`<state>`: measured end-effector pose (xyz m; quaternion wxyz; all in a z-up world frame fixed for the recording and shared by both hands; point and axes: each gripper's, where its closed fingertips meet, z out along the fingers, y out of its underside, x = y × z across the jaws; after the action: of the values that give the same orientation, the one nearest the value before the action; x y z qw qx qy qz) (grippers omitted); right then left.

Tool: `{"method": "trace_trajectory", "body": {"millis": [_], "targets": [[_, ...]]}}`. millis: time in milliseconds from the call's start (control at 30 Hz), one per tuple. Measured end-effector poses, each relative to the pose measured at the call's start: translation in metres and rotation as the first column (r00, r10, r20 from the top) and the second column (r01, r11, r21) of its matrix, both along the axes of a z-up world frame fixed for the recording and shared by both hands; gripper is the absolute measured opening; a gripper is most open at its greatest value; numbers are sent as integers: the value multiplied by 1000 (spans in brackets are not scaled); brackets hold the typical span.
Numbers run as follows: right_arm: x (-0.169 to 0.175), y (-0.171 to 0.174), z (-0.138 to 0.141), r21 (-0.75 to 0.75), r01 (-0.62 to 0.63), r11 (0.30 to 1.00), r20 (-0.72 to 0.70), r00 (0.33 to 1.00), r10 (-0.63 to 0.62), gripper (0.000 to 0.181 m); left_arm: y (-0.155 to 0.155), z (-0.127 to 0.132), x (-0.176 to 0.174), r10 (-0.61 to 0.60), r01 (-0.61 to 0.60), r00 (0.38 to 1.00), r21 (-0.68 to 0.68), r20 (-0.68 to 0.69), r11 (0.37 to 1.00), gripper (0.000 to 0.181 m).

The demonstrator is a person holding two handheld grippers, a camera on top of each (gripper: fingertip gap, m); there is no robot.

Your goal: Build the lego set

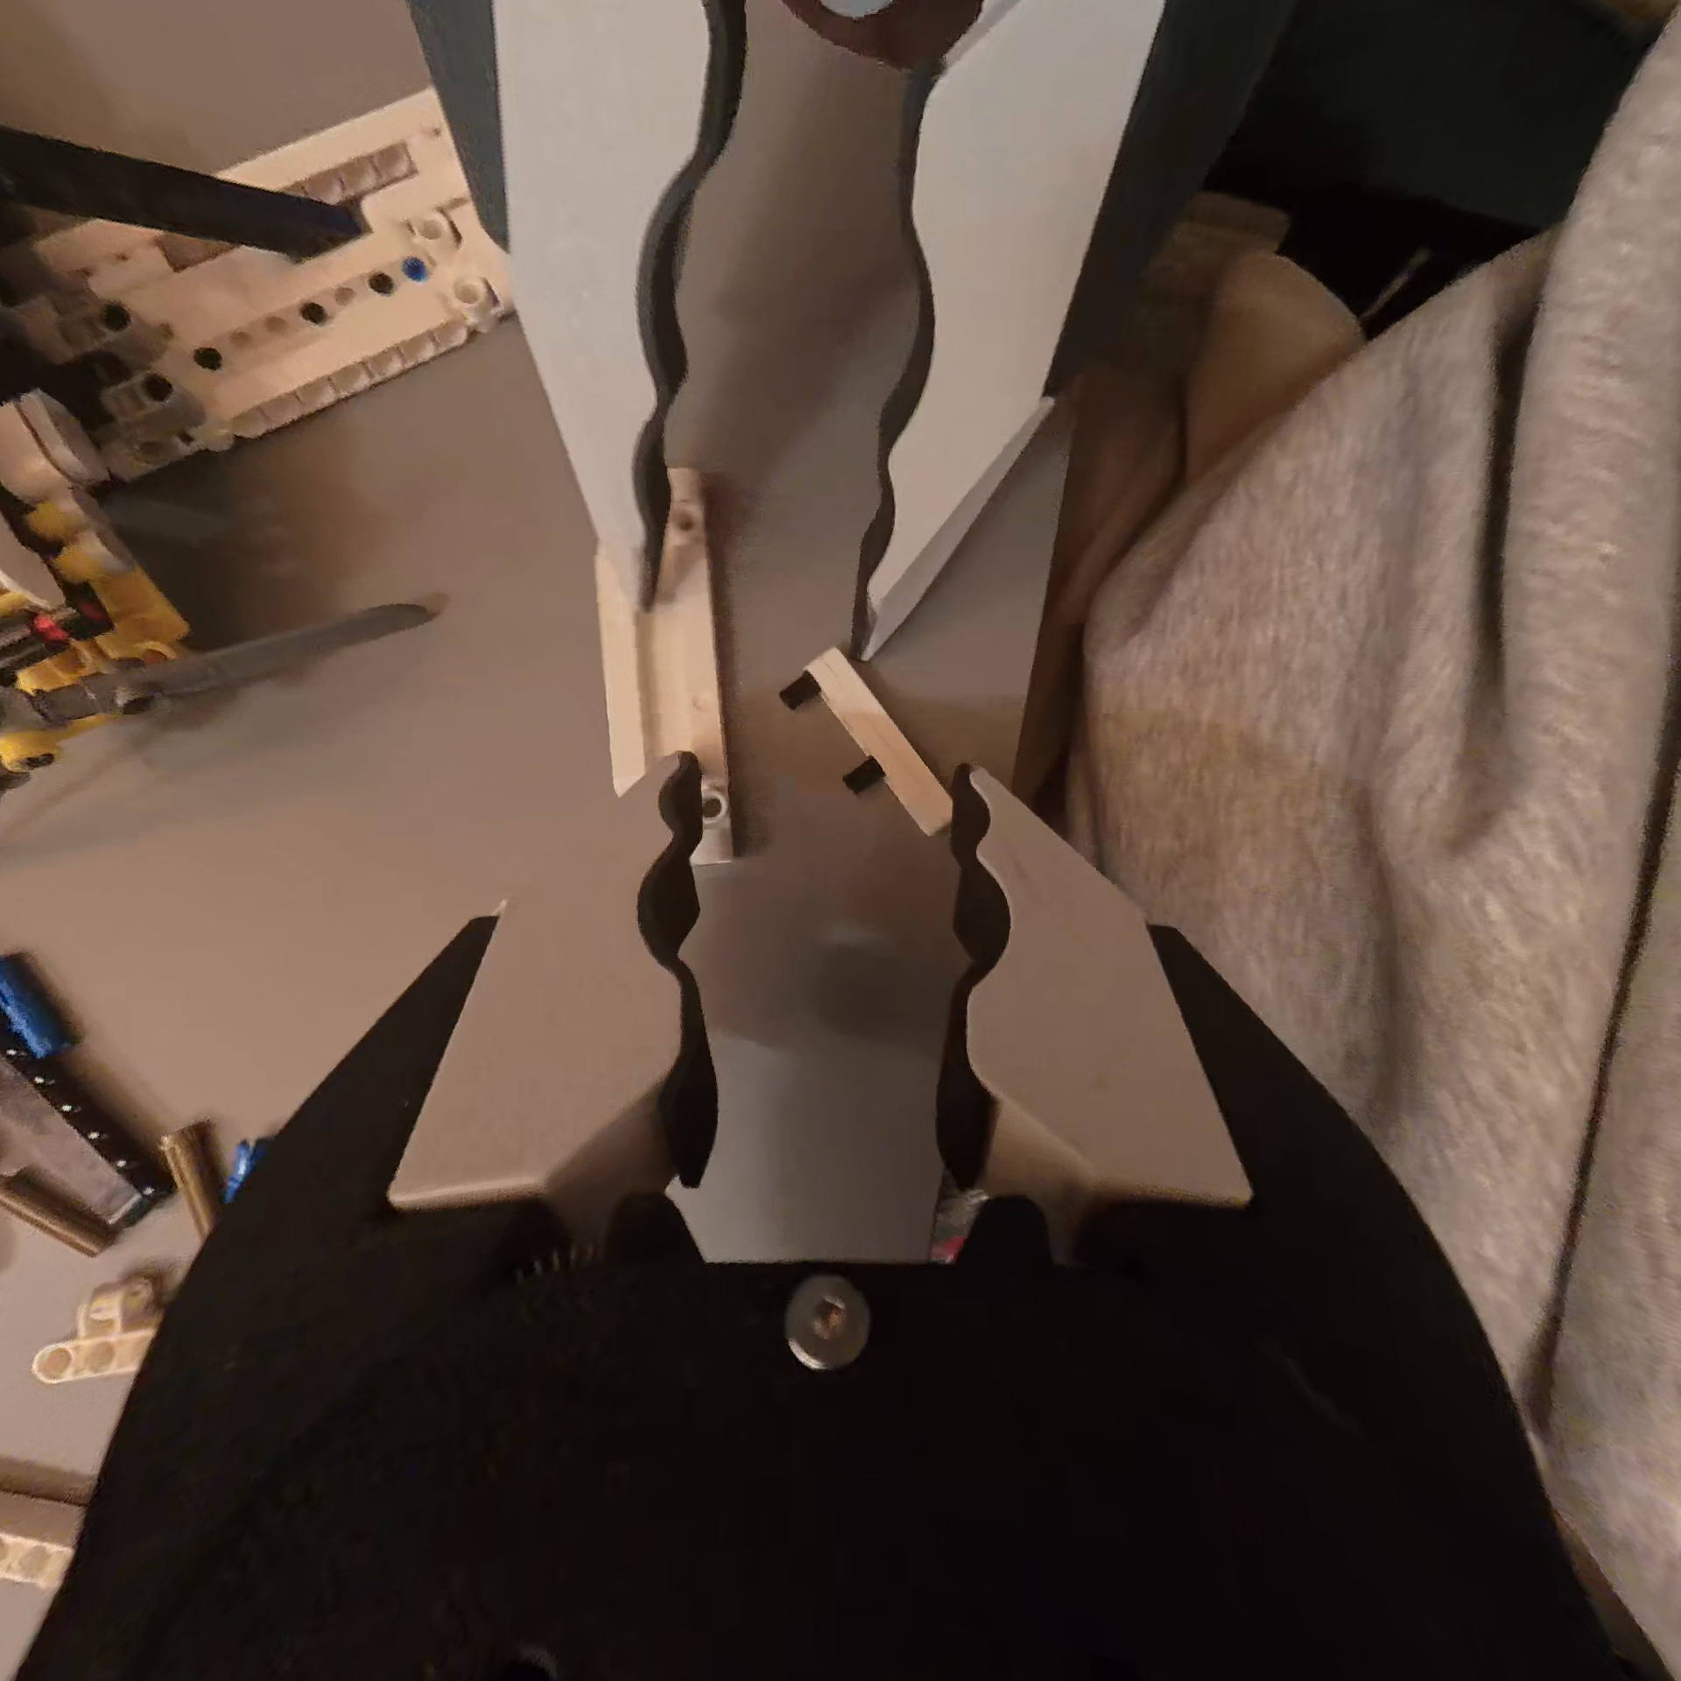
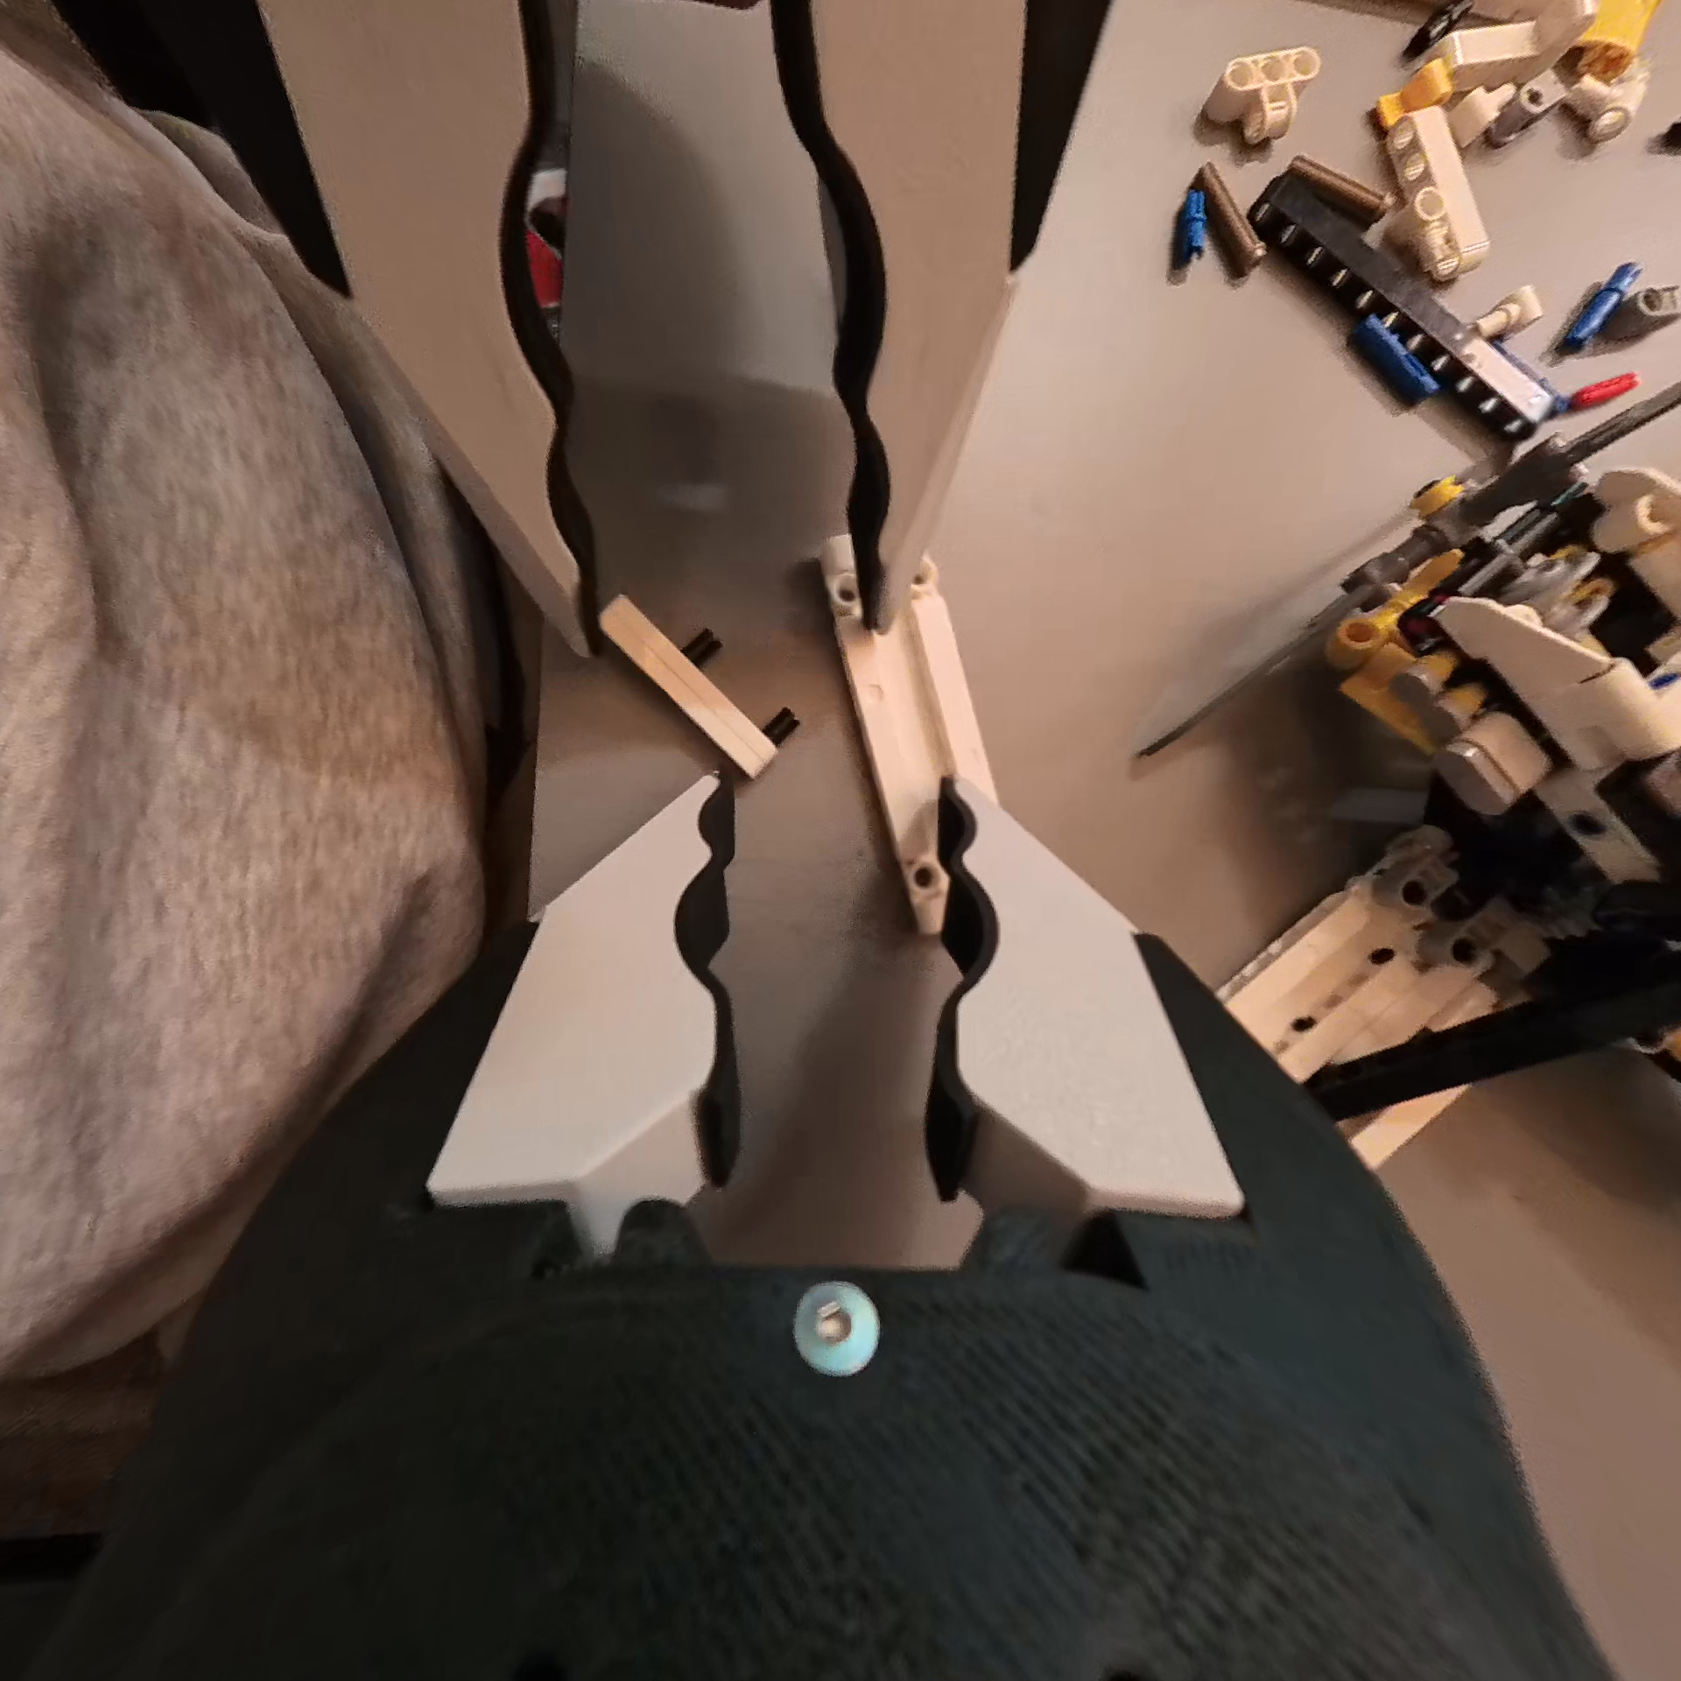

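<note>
Two white lego pieces lie on the grey table between my two grippers, which face each other tip to tip. A long white panel piece (image 1: 673,691) (image 2: 896,728) runs from my left gripper's left fingertip towards the right gripper's fingertip. A short white beam with two black pins (image 1: 878,750) (image 2: 687,700) lies beside it, its pins pointing at the long piece with a gap between. My left gripper (image 1: 823,782) (image 2: 732,628) is open, its fingertips flanking both pieces. My right gripper (image 2: 837,796) (image 1: 755,614) is open too and flanks them from the other end.
A partly built white, yellow and black lego model (image 1: 273,318) (image 2: 1501,728) stands beside the grippers, with a grey blade (image 1: 300,646) (image 2: 1273,673) sticking out. Loose parts (image 2: 1364,227) (image 1: 55,1092) are scattered on the table (image 1: 364,864). A person's grey clothing (image 1: 1364,819) (image 2: 182,637) is at the table edge. Left and right tips are no more than a few centimetres apart. Between my right fingertips and the grey blade (image 2: 1273,673) there is roughly 9 cm. My left wrist view (image 1: 259,688) looks at it from another angle.
</note>
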<state>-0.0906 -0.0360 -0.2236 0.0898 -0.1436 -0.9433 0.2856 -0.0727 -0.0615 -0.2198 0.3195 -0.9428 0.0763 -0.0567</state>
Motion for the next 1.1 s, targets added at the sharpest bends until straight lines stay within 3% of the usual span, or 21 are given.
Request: {"method": "trace_trajectory", "body": {"millis": [133, 300, 400, 533, 633, 733, 900, 1033, 1100], "targets": [[-3, 0, 5, -13, -21, 1000, -55, 998, 20, 48, -3, 4, -1, 41, -42, 998, 25, 48, 999, 55], [16, -19, 22, -82, -176, 981, -142, 976, 163, 40, -5, 1, -3, 61, -64, 996, 38, 68, 997, 56], [26, -27, 18, -77, -245, 966, -135, 963, 233, 36, -2, -2, -4, 57, -59, 997, 42, 52, 997, 57], [24, -27, 4, -34, -249, 968, -112, 963, 244, 33, 0, -1, -5, 55, -57, 997, 55, 45, 997, 56], [26, -27, 5, -83, -247, 965, -79, 967, 241, 31, -1, -1, -6, 56, -58, 997, 56, 44, 997, 55], [19, -19, 31, -211, -192, 958, -47, 981, 186, 34, -1, 5, -11, 67, -69, 997, 68, 39, 995, 54], [-5, 26, 92, -385, -20, 923, -67, 998, -7, 34, 1, 22, -15, 103, -110, 993, 112, 64, 988, 54], [-7, 50, 108, -413, 83, 907, -121, 982, -145, 32, 8, 33, -13, 155, -163, 986, 151, 62, 975, 55], [-6, 59, 100, -374, 162, 913, -118, 968, -220, 30, 12, 37, -7, 171, -181, 983, 183, 69, 966, 56]]}}
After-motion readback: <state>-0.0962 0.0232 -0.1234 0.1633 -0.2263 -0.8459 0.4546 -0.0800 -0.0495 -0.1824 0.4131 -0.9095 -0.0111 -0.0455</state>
